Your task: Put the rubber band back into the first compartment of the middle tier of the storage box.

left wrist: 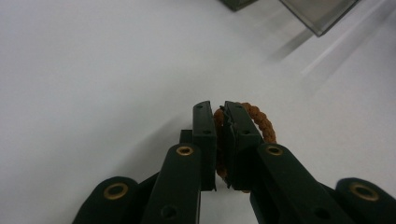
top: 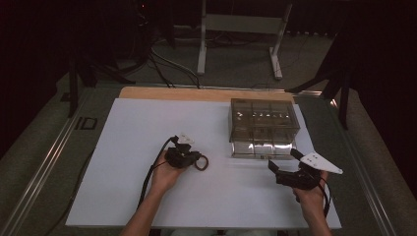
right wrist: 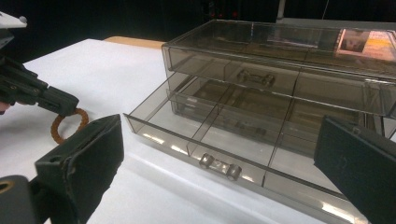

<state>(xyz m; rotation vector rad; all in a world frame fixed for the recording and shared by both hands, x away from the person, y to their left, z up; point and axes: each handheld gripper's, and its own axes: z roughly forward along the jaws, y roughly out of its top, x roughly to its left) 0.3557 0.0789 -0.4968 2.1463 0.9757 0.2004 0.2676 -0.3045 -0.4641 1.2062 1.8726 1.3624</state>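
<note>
Drawers first: the clear drawer box (top: 264, 129) sits on the white table (top: 123, 147), just ahead of the right gripper (top: 284, 166). Its bottom drawer (right wrist: 219, 140) is pulled out toward that gripper, whose jaws are wide open with nothing between them. Off to that gripper's left, the left gripper (top: 196, 160) is squeezed shut on a small brown hair tie (left wrist: 259, 120), pinched between its tips, right by the tabletop.

Dim room, dark curtains (top: 44, 39), white metal stand (top: 241, 29), floor cables (top: 167, 64).
</note>
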